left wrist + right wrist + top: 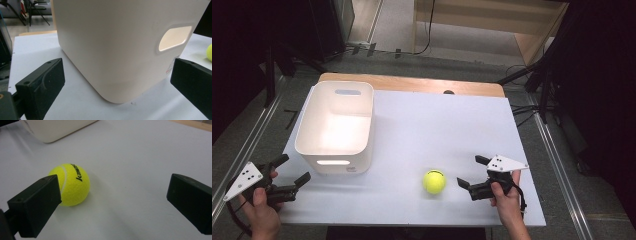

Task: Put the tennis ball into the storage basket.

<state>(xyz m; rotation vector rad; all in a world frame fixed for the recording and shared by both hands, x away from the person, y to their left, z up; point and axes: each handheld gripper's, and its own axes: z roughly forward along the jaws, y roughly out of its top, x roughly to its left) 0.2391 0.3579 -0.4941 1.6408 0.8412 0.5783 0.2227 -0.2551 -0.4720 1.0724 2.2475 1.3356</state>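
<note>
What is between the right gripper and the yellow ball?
Nothing visible. The right gripper is open and aimed at the tennis ball, with bare white table between them. The white bin stands off to the left.

white bin (120, 47) cropped at top in left gripper view, tennis ball (209, 52) cut by right edge

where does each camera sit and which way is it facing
High view: fixed above the person's side, looking forward and down at the table, bin and ball; both hands show, with the left gripper and right gripper.
Left gripper view: rides the left gripper, facing the bin's near corner; its two black jaws stand wide apart.
Right gripper view: rides the right gripper, facing the ball; jaws wide apart.
Shared: both gripper views catch the bin and the ball.
</note>
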